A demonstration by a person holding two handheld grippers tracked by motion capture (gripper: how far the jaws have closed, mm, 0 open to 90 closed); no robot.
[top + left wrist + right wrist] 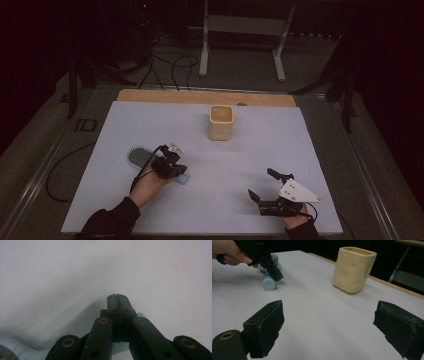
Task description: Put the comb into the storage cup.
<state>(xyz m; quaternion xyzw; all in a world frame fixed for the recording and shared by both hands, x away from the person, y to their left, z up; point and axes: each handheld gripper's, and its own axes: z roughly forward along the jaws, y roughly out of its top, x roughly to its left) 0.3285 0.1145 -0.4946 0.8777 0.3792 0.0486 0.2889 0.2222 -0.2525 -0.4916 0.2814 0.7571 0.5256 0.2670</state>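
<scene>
The left tongs [172,167], pressed together, sit over the hairbrush [137,156] handle, seemingly without pinching it. The right tongs [262,186] rest spread, well apart from the cup [221,122]. Next, the left must open and grasp the handle.

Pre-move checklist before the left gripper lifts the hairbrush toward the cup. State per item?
1. Left gripper at the handle of the light blue hairbrush: ok.
2. Jaws shut: ok, tips meet in the left gripper view.
3. Handle actually clamped between the jaws: cannot tell; the closed tips show nothing between them, and the handle passes beneath the gripper.
4. Cream cup upright, mouth open: ok.
5. Bare sheet between brush and cup: ok.
6. Right gripper open, holding nothing, off to the side of that path: ok.
</scene>
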